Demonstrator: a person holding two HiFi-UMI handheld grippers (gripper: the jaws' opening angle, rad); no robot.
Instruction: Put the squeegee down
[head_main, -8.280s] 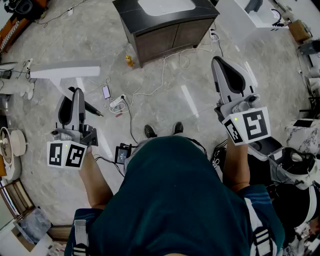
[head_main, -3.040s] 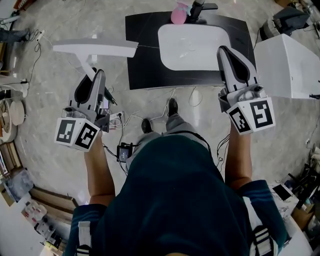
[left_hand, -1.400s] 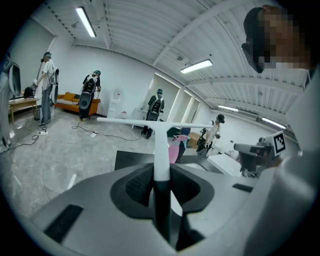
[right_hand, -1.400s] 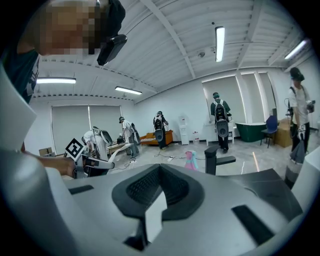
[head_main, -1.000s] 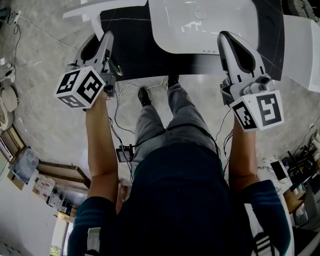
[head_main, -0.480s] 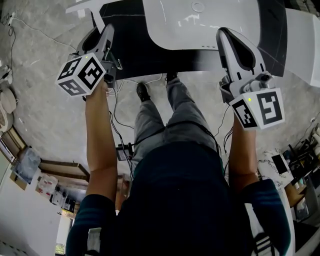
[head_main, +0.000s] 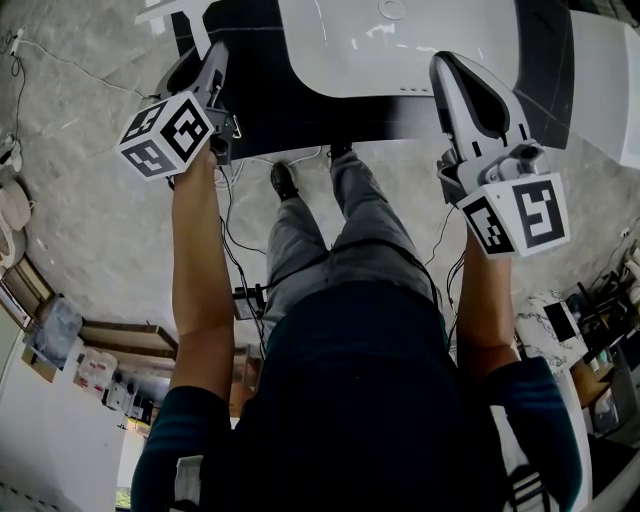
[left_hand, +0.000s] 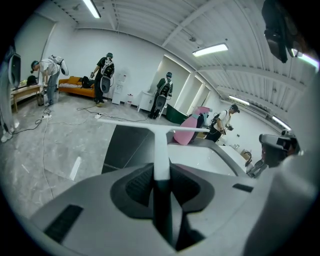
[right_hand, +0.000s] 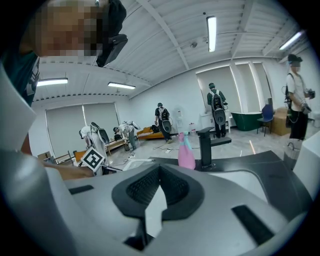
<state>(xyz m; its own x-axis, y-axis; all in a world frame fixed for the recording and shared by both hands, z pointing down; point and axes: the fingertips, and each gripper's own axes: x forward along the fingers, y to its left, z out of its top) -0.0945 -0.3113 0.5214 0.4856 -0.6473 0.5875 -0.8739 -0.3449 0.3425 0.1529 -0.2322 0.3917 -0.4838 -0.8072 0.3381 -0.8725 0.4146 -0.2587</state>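
Observation:
My left gripper (head_main: 211, 58) is shut on the white handle of a T-shaped squeegee (head_main: 170, 12), with the blade jutting ahead of the jaws. In the left gripper view the squeegee (left_hand: 161, 145) runs straight out between the left gripper (left_hand: 161, 176) pads, its blade crosswise above the left end of a black counter (left_hand: 125, 147). I cannot tell whether the blade touches the counter. My right gripper (head_main: 448, 64) hovers at the counter's front edge near the white basin (head_main: 400, 50). In its own view the right gripper (right_hand: 159, 168) is shut and holds nothing.
A pink spray bottle (right_hand: 186, 152) and a black faucet (right_hand: 206, 145) stand behind the basin. A white cabinet (head_main: 600, 90) adjoins the counter on the right. Cables (head_main: 238, 210) trail over the floor by the person's shoes (head_main: 283, 182). Other people (left_hand: 105, 75) stand farther back.
The person walked up to the counter. Over the last second my left gripper sank with the squeegee toward the counter's left end. The right gripper stayed put.

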